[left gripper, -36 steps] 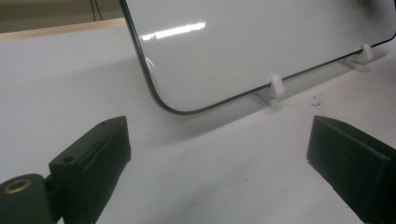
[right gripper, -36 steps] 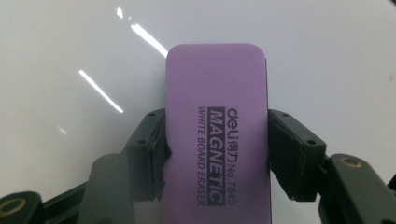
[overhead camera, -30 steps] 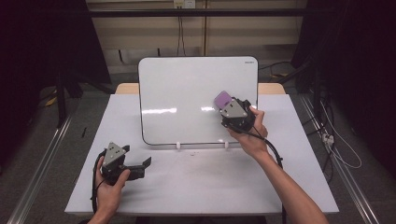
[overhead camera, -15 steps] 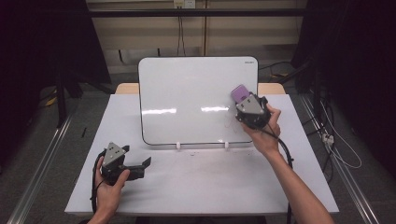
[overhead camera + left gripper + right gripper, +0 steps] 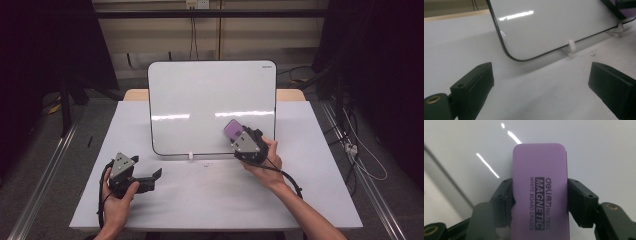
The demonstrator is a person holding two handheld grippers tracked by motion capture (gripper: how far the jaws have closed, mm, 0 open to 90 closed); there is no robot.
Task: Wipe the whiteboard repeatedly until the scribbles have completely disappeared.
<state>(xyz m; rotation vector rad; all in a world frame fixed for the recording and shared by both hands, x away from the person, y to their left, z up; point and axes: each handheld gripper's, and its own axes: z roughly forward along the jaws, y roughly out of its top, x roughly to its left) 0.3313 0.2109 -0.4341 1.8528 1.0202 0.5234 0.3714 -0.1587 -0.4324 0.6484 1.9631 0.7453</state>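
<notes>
A white board (image 5: 200, 100) leans upright on small white feet at the back of the table. My right gripper (image 5: 239, 136) is shut on a purple magnetic whiteboard eraser (image 5: 232, 130), held against the board's lower right part. In the right gripper view the eraser (image 5: 540, 187) sits between both black jaws, its printed face toward the camera and the board (image 5: 586, 147) behind it. My left gripper (image 5: 150, 179) rests on the table near the front left, open, nothing between its jaws. In the left gripper view the board's lower corner (image 5: 529, 32) stands ahead of the jaws.
The white table (image 5: 210, 195) carries the board and both hands. A white clip foot (image 5: 571, 46) props the board's lower edge. Dark curtains and cables flank the table; a metal rail (image 5: 40, 175) runs along the left.
My right gripper carried the eraser from the board's right side out to its right edge, then down and left to its lower right part. The left gripper stayed put.
</notes>
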